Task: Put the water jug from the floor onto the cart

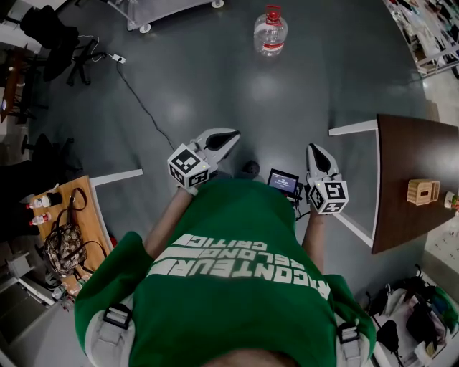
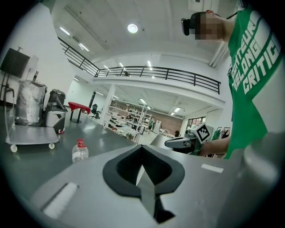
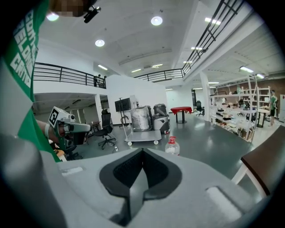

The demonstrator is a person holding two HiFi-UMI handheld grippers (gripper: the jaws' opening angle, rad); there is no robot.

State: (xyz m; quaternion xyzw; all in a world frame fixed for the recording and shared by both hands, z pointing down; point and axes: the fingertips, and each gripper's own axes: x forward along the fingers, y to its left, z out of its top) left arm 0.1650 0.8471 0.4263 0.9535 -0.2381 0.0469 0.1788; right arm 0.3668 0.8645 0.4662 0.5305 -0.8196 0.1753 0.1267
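The water jug (image 1: 270,32), clear with a red cap and red label, stands upright on the grey floor well ahead of me. It also shows in the left gripper view as jug (image 2: 79,151) and in the right gripper view as jug (image 3: 172,146). The wheeled cart (image 3: 142,136) stands beyond it with a wrapped bundle and a grey machine on it; the same cart (image 2: 31,133) appears at the far left, and only its edge (image 1: 168,11) shows from the head. My left gripper (image 1: 231,135) (image 2: 142,149) and right gripper (image 1: 313,148) (image 3: 142,151) are held at waist height, both shut and empty, far short of the jug.
A dark brown table (image 1: 401,215) with a small wooden box (image 1: 422,191) is at my right. A wooden table (image 1: 86,215) with a bag (image 1: 66,244) is at my left. A cable (image 1: 136,93) trails across the floor, and an office chair (image 3: 106,129) stands near the cart.
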